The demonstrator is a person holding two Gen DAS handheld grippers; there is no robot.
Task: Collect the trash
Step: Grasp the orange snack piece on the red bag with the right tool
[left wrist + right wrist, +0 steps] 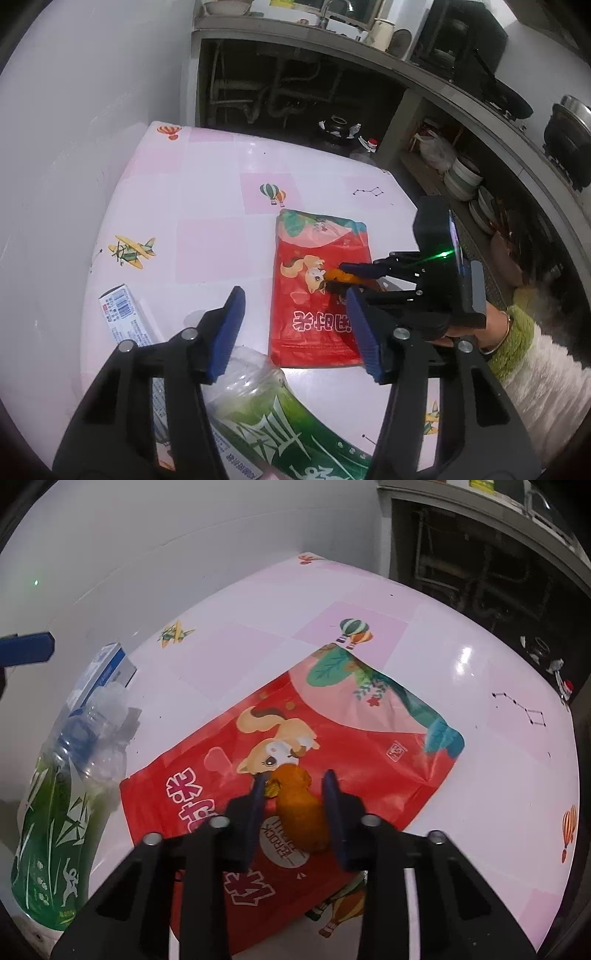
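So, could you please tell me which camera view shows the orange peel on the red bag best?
The right wrist view: the orange peel lies close up between the right gripper fingers, on the red bag. In the left wrist view it is small and largely hidden by those fingers.

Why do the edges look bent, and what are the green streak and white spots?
Both views: fisheye lens bends the table edges and darkens corners. Left wrist view: green streak is lens flare off the right hand-held gripper. Right wrist view: white spots are lamp glare on the glossy table.
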